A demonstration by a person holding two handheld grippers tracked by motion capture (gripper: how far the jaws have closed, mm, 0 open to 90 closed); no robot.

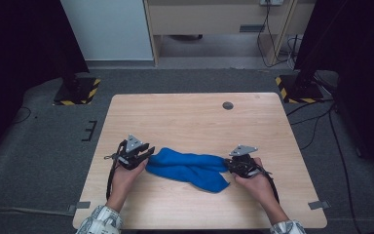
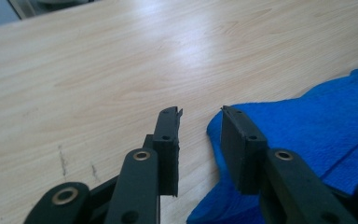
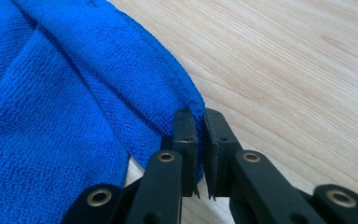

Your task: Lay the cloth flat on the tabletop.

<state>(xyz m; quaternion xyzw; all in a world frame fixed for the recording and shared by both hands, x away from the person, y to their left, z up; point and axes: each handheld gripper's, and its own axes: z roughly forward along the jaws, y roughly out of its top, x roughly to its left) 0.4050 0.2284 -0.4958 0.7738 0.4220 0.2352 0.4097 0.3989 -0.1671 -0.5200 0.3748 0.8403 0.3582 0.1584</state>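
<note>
A crumpled blue cloth (image 1: 190, 168) lies on the wooden table (image 1: 190, 117), near its front middle. My left gripper (image 1: 145, 155) is at the cloth's left end. In the left gripper view this left gripper (image 2: 200, 112) stands open; its right jaw rests against the edge of the blue cloth (image 2: 307, 126), and bare wood shows in the gap. My right gripper (image 1: 228, 165) is at the cloth's right end. In the right gripper view the right gripper (image 3: 196, 114) is shut on a corner hem of the blue cloth (image 3: 74, 107).
A small round dark grommet (image 1: 228, 105) sits in the tabletop near the far edge. Black stands with yellow-striped bases (image 1: 78, 90) flank the table on grey carpet. Cables (image 1: 316, 122) trail on the floor at the right.
</note>
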